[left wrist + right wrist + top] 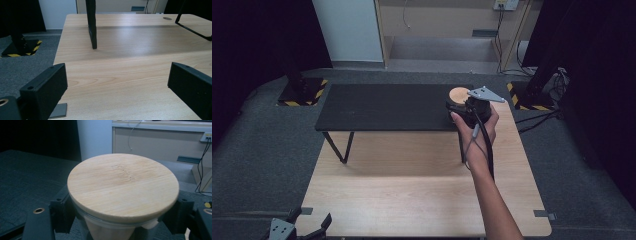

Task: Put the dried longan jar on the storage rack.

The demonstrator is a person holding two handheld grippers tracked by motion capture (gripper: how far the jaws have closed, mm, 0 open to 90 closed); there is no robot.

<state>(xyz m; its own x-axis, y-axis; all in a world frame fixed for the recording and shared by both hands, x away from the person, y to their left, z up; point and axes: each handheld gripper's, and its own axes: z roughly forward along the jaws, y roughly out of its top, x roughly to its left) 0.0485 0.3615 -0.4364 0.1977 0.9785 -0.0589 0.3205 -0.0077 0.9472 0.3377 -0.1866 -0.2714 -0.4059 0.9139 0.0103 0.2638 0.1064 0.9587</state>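
Right tool [462, 106] gripping jar [105, 230], round bamboo lid [123, 185] (pale grain)

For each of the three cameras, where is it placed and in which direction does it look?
High view: above the person's side, looking forward and down on the wooden table; the right hand and forearm show.
Left gripper view: on the left gripper, low at the table's near corner, looking across it between open jaws.
Right gripper view: on the right gripper, its jaws around a jar with a round wooden lid.
Shared: the lid also shows in the high view.

One lidded jar [123, 192], one black shelf [387, 107], two tongs
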